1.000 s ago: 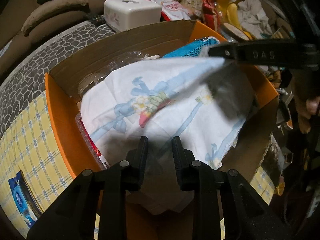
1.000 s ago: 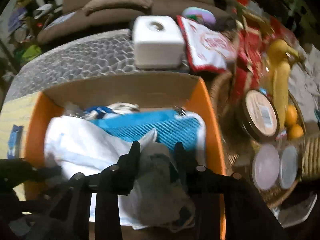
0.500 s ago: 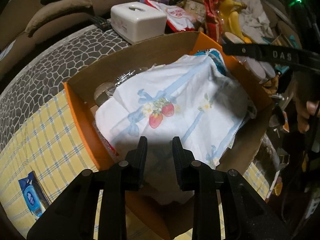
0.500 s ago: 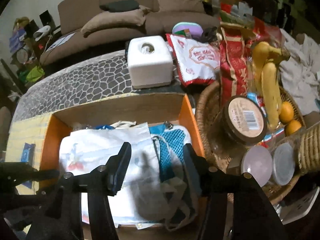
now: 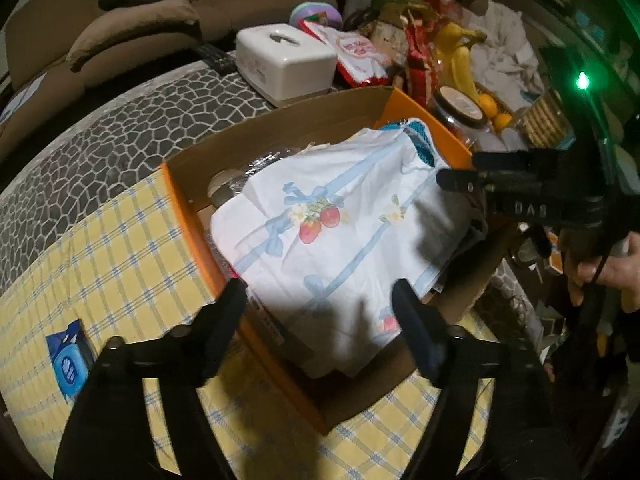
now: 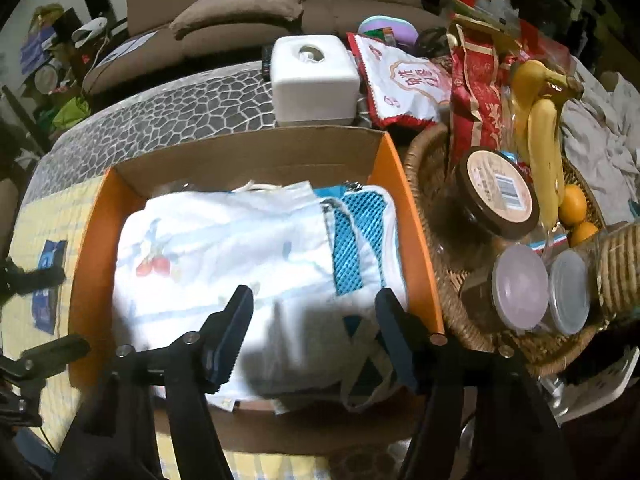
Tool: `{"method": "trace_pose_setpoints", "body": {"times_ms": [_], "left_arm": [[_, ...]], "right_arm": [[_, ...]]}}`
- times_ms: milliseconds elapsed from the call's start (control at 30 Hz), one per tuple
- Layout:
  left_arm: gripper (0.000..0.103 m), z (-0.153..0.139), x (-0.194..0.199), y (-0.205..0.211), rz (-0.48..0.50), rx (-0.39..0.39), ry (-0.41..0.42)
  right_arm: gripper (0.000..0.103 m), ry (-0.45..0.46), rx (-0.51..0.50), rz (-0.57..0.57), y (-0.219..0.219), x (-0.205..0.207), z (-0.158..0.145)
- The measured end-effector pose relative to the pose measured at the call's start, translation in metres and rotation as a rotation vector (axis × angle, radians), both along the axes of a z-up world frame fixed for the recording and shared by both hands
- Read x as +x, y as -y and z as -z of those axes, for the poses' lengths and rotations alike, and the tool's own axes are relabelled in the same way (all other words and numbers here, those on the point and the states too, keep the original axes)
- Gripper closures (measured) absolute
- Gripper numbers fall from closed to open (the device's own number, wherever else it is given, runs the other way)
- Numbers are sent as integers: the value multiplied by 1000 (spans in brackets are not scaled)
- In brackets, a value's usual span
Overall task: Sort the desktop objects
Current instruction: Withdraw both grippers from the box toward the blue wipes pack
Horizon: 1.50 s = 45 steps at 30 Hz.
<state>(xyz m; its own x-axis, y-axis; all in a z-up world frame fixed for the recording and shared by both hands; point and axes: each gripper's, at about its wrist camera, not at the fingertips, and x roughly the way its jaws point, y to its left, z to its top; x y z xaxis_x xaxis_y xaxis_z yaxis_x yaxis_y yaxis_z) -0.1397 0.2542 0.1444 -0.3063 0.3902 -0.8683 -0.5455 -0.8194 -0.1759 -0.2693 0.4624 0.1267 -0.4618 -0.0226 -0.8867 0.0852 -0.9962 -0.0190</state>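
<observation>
A white cloth with blue ribbons and strawberries (image 5: 340, 240) lies spread on top of the contents of an orange-edged cardboard box (image 5: 188, 216). It also shows in the right wrist view (image 6: 224, 256), with a blue mesh bag (image 6: 352, 248) beside it in the box (image 6: 416, 232). My left gripper (image 5: 320, 308) is open and empty above the box's near edge. My right gripper (image 6: 314, 320) is open and empty above the near right part of the box; it also shows in the left wrist view (image 5: 460, 170) at the right.
A blue tissue pack (image 5: 70, 360) lies on the yellow checked tablecloth (image 5: 120, 264) left of the box. A white tissue box (image 6: 314, 76) stands behind. A wicker basket (image 6: 420, 160) with jars, bananas and oranges sits to the right. A sofa (image 6: 240, 4) is at the back.
Both grippers let go of the white cloth, opened and pulled back and up. The cloth now lies flat in the box.
</observation>
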Motion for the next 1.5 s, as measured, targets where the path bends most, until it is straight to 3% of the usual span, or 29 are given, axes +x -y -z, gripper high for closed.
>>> {"method": "trace_pose_setpoints", "body": {"times_ms": [200,500,700,833,1500], "left_arm": [[0,-12,9,21,-53,2,-8],[0,-24,35,53,-100,-19,-33],[0,-26,50,88,-159,-34,-43],[0,-26,60,114,-198,-52,-51],[0,-27,85,224,-358,-86,-76]], "right_arm": [[26,3,4,-30,17,19,-4],[15,-4,12,-80,50,50,-12],[13,-5,16,-116,81,67,-15],[4,-13,-1,-135,102,77,-19],[1,-27,-50,-221,201,106,-17]]}}
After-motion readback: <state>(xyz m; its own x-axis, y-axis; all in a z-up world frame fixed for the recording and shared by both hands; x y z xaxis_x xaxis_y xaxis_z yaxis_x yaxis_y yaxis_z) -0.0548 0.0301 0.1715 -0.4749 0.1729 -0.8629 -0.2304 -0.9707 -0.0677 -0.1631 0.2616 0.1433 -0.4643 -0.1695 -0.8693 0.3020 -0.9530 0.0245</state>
